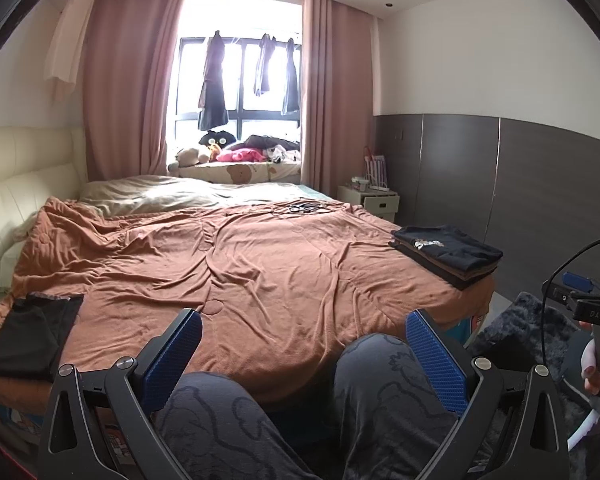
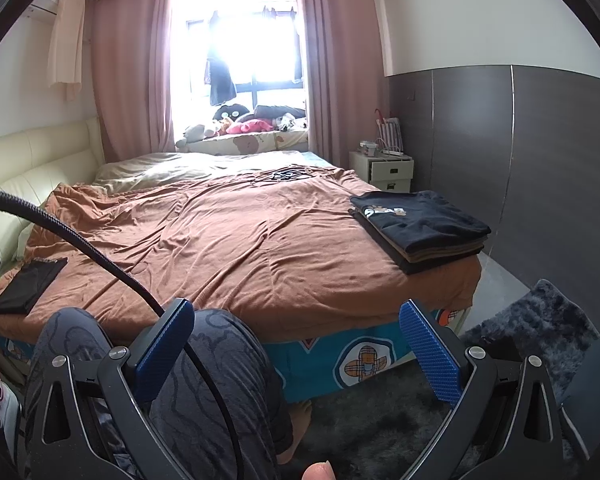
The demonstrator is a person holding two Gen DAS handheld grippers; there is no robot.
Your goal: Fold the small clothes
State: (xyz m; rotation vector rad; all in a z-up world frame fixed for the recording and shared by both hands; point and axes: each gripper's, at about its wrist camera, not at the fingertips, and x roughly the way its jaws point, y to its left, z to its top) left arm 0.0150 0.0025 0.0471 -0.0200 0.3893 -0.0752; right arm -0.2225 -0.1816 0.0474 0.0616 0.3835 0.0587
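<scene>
A black garment (image 1: 30,336) lies flat on the near left corner of the bed's orange blanket (image 1: 260,264); it also shows in the right wrist view (image 2: 28,284). A stack of folded dark clothes (image 1: 446,254) sits on the near right corner, also in the right wrist view (image 2: 418,230). My left gripper (image 1: 304,344) is open and empty, held low over the person's knees before the bed's foot. My right gripper (image 2: 296,334) is open and empty, also low before the bed's foot. Part of the right gripper's body (image 1: 588,304) shows in the left wrist view.
The person's legs in grey patterned trousers (image 1: 380,400) are under both grippers. A black cable (image 2: 100,256) crosses the right wrist view. A dark shaggy rug (image 2: 532,328) lies right of the bed. A white nightstand (image 2: 392,170), cream headboard (image 1: 28,184) and cables (image 1: 304,208) on the bed lie farther off.
</scene>
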